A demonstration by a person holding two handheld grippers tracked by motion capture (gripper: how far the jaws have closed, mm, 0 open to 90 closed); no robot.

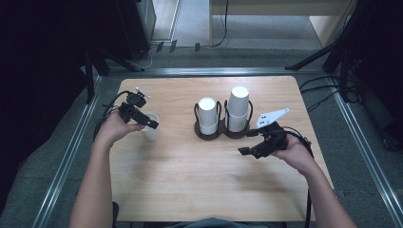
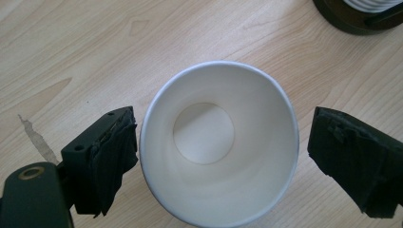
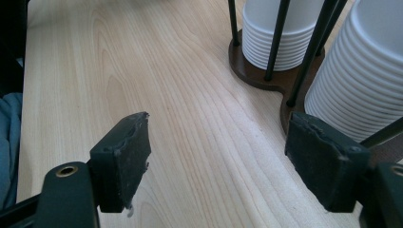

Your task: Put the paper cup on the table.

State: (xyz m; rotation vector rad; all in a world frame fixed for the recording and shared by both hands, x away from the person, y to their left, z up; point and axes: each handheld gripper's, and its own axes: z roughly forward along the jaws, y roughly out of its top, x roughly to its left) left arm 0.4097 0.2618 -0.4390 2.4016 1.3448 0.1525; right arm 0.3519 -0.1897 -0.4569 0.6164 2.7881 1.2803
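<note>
Left gripper (image 2: 223, 156) spread wide around single white paper cup (image 2: 219, 142), pads clear of the wall on both sides, left pad just beside the rim, right pad with a plain gap. Cup upright on wooden table (image 1: 190, 180), mouth up, at the table's left, well apart from dark cup holder (image 1: 223, 132) with its two stacks of upside-down cups (image 1: 237, 107). Likely just set down or about to be grasped. Risks from here: pulling away at a slant could clip the thin rim with the near pad and tip or skate the light cup; closing too hard could dent the soft wall; closing off-centre could push it sideways. Right gripper (image 3: 218, 161) likewise parted, nothing between, low over bare wood just beside the holder; a careless sweep there could knock a rod or a stack
</note>
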